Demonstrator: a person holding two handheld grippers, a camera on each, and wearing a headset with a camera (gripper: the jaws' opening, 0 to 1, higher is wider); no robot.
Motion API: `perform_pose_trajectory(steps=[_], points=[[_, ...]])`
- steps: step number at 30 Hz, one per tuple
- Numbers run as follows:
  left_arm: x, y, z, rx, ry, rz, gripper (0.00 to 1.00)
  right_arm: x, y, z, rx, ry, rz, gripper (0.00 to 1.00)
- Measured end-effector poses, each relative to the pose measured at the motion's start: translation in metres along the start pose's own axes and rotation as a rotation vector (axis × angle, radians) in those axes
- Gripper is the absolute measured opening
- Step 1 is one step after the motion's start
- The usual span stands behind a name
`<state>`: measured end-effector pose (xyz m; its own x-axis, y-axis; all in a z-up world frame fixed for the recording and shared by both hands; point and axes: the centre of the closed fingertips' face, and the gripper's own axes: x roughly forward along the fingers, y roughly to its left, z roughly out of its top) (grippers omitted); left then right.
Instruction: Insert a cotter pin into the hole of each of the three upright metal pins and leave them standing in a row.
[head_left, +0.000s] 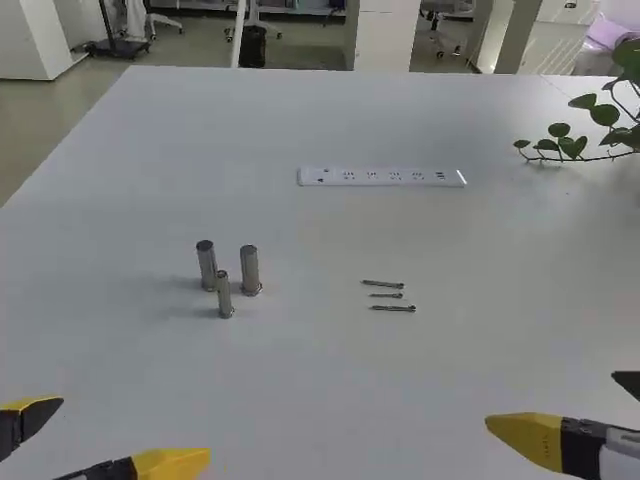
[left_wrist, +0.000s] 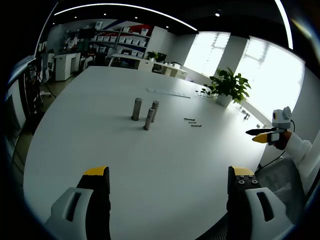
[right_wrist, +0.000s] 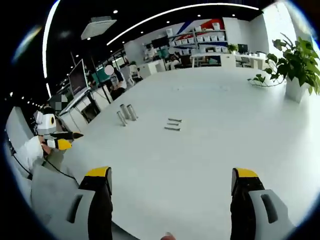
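White worktop (head_left: 320, 400) takes up most of the head view; three grey metal pins (head_left: 224, 294) stand upright on it, left of the middle of the frame; they are close together in a little bunch, two at the back and one in front, not in a straight row. Three thin cotter pins (head_left: 386, 295) lie flat on the worktop, right of the middle of the frame; they lie one below the other, just beside each other and well apart from the metal pins. A long white power strip (head_left: 382, 177) lies higher in the frame, above the cotter pins; green leaves of a plant (head_left: 600, 125) show at the upper right edge.

The left gripper (left_wrist: 169, 175) is at the bottom left corner of the head view; in its own view its yellow-tipped fingers (left_wrist: 96, 171) stand wide apart with nothing between them, and the metal pins are far ahead in the upper middle. The right gripper (right_wrist: 171, 174) is at the bottom right corner of the head view; its fingers are spread wide too and hold nothing; both grippers are well apart from all the pins.
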<state>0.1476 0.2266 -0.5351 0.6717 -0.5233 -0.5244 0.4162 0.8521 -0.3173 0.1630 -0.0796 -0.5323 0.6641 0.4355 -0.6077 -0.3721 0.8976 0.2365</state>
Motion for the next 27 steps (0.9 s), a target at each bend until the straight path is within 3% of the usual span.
perform_pose_trajectory(steps=[14, 27], points=[[-0.0021, -0.0002, -0.0078, 0.001, 0.020, 0.003, 0.99, 0.0037, 0.0003, 0.0026, -0.019, 0.007, 0.004, 0.98], [-0.0004, 0.0006, -0.0018, 0.024, 0.026, -0.007, 0.99, 0.0049, 0.0007, -0.0009, -0.026, 0.023, 0.008, 0.98]])
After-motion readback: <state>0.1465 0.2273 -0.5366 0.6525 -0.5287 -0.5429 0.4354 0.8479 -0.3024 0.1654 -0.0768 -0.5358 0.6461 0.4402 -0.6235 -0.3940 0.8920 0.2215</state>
